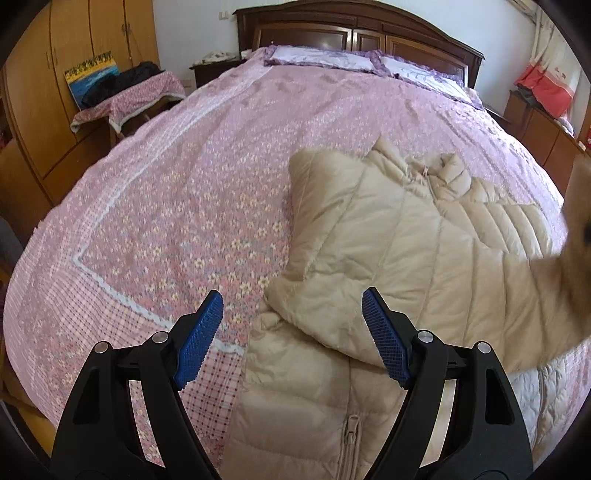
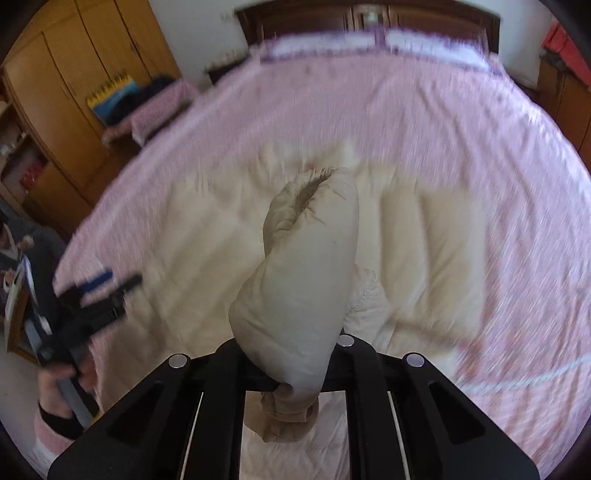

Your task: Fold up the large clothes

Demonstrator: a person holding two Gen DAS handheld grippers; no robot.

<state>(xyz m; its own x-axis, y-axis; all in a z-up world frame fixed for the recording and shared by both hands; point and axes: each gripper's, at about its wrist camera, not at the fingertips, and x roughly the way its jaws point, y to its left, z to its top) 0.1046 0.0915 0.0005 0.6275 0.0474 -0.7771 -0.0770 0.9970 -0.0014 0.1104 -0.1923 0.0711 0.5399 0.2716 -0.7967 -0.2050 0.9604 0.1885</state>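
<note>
A beige quilted down jacket (image 1: 399, 236) lies on the pink floral bedspread (image 1: 177, 206), collar toward the headboard, its left sleeve folded across the body. My left gripper (image 1: 291, 314) is open and empty, hovering above the jacket's lower left edge near the zipper. My right gripper (image 2: 295, 373) is shut on the jacket's sleeve (image 2: 306, 266), which stands up bunched between the jaws above the jacket body (image 2: 207, 236). The lifted sleeve shows blurred at the right edge of the left wrist view (image 1: 569, 266). The left gripper also shows in the right wrist view (image 2: 92, 302).
Two pillows (image 1: 325, 59) lie against the dark wooden headboard (image 1: 369, 26). A wooden wardrobe (image 1: 55, 92) and a cloth-covered chair (image 1: 129, 99) stand left of the bed. A low cabinet (image 1: 543, 125) with red cloth stands on the right.
</note>
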